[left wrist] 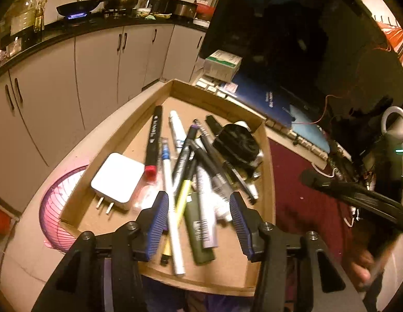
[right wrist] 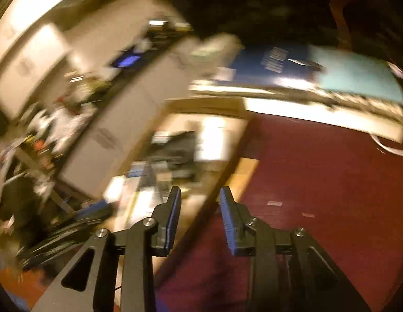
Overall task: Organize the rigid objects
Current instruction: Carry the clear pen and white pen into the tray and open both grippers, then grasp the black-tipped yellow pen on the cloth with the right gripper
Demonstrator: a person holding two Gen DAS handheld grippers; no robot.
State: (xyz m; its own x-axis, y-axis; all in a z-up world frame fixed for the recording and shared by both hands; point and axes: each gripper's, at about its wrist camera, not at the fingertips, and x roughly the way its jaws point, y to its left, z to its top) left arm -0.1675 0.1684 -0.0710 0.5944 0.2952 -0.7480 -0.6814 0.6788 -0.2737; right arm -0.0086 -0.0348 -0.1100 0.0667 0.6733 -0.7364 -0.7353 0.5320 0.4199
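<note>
**Tray Still a Jumble, Both Grippers Empty**

Here's the cardboard tray (left wrist: 266, 140), the landmark for everything, sitting on the surface (left wrist: 300, 182) with its dark red cover, and the sorting looks barely begun. Inside the tray, the biggest item, a black round gadget (left wrist: 236, 143), sits toward the far right corner. The white charger (left wrist: 118, 180) lies apart at the tray's left side, prongs pointing to the near edge. Next to it, a black marker with a red cap (left wrist: 153, 140) runs lengthways. Then the mess: a pile of pens (left wrist: 198, 161) crisscrossed through the tray's middle, one over another, with an olive lighter (left wrist: 198, 234) and a long white pen (left wrist: 172, 208) at the near end.

The left gripper (left wrist: 198, 202) hovers over that near end, jaws spread wide, nothing between them. The right gripper (right wrist: 200, 195) shows jaws parted and empty too, over the tray's right rim, though its view is badly smeared.

My read: nothing is lined up or grouped yet except perhaps the charger. The whole pen pile is left to untangle.
</note>
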